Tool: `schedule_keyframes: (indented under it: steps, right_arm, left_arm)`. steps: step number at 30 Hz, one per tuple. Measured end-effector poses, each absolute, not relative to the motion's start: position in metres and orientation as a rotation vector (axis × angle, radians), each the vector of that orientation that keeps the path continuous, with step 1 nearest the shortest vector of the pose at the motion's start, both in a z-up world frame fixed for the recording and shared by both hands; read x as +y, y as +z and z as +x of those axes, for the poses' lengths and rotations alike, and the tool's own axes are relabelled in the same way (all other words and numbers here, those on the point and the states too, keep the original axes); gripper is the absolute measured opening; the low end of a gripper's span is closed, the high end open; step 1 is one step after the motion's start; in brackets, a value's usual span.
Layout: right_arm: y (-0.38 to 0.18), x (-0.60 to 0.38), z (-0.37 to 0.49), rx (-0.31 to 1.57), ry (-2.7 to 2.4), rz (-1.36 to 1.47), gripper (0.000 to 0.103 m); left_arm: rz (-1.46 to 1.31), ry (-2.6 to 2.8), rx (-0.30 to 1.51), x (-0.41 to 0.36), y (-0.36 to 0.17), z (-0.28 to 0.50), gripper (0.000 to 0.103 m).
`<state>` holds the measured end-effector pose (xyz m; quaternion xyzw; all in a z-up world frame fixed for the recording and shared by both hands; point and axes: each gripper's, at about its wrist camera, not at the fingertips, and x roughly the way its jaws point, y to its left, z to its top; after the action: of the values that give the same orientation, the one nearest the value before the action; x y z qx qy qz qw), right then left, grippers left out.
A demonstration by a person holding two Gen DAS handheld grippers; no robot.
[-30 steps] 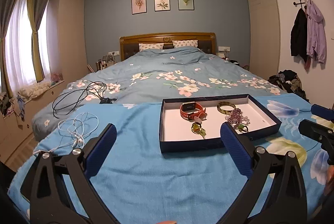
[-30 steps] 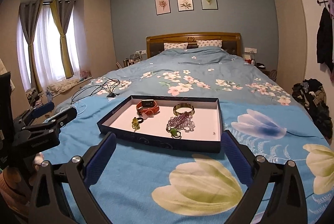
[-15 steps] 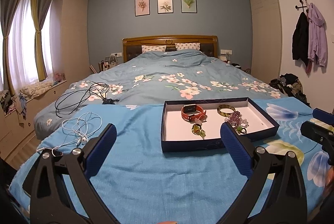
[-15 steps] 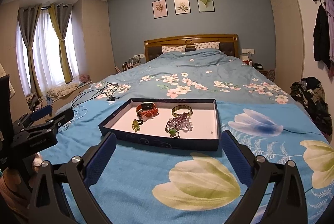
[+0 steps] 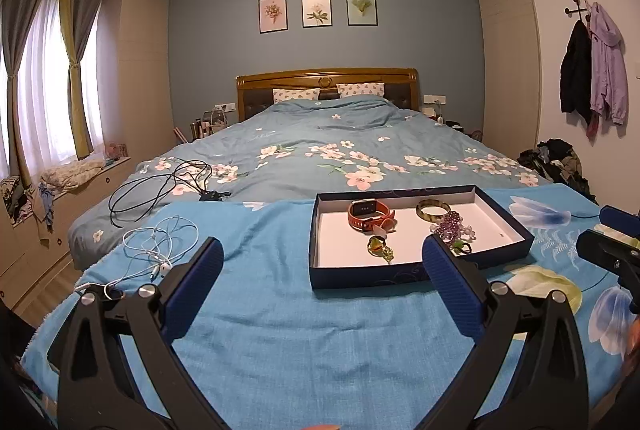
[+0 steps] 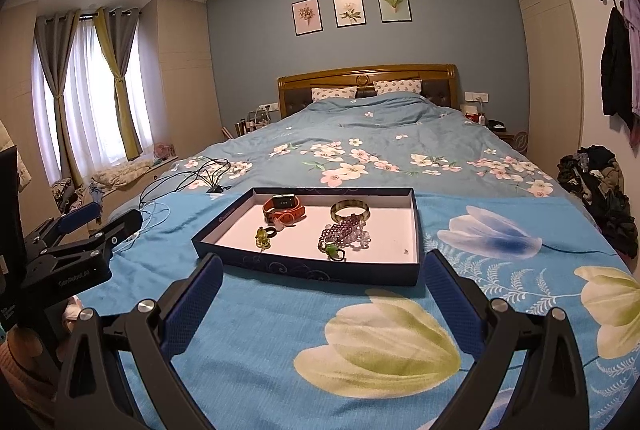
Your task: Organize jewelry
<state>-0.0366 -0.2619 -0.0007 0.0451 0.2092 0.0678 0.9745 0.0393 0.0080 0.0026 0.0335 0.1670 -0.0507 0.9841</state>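
We see the tray (image 6: 304, 268) on the bed (image 6: 360, 330), with the watch (image 6: 283, 207) left of the bangle (image 6: 350, 207) and the beads (image 6: 346, 232) before it.

1. Shallow dark blue tray (image 6: 308, 268) with white floor, lying flat on blue flowered blanket, at 12 o'clock.
2. Orange-strapped watch (image 6: 283, 209) toward tray's 11 o'clock, face up.
3. Dull gold bangle (image 6: 350, 208) at 1 o'clock, lying flat.
4. Purple bead string (image 6: 346, 232) heaped just below bangle, touching it.
5. Small yellow-green charm (image 6: 262, 238) at 8 o'clock.
6. Green-stoned ring (image 6: 335, 252) at 6 o'clock.
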Motion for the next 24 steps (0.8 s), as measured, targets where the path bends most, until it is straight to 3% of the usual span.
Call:
schedule_keyframes:
  steps: [24]
  right_arm:
    - [0.0016,-0.2575,-0.0368,0.422,0.139,0.081,0.096]
  left_arm:
    - [0.056,-0.093,0.313,0.0105,0.0059,0.0348,0.098]
